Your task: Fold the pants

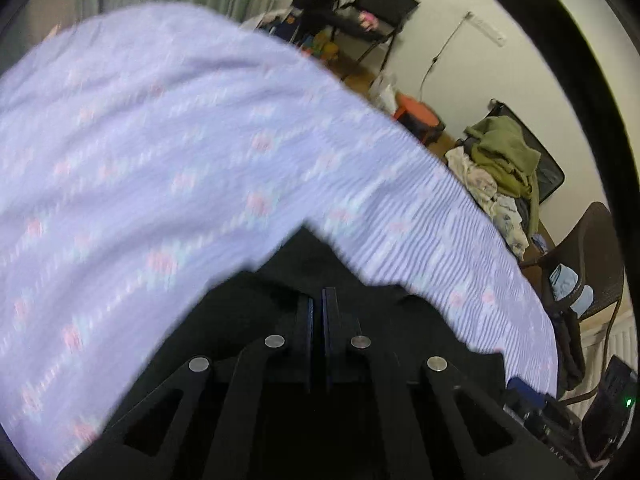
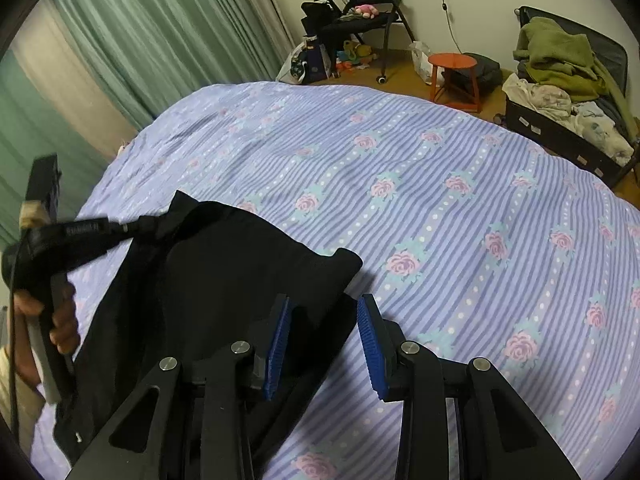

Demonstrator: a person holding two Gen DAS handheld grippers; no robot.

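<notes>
Black pants point(image 2: 224, 280) lie on the purple flowered bedspread point(image 2: 440, 208) at the near left, partly lifted. My left gripper point(image 1: 318, 300) is shut on the pants' fabric point(image 1: 304, 256), which drapes over its fingers; it also shows in the right wrist view point(image 2: 160, 222), pinching a raised corner at the left. My right gripper point(image 2: 326, 312) is open, its blue pads point(image 2: 280, 340) astride the pants' right corner, which lies between the jaws.
An open suitcase with clothes point(image 2: 568, 92) stands on the floor at the far right. An orange stool point(image 2: 454, 72), a black chair point(image 2: 368, 4) and bags stand beyond the bed. Green curtains point(image 2: 140, 40) hang at the left.
</notes>
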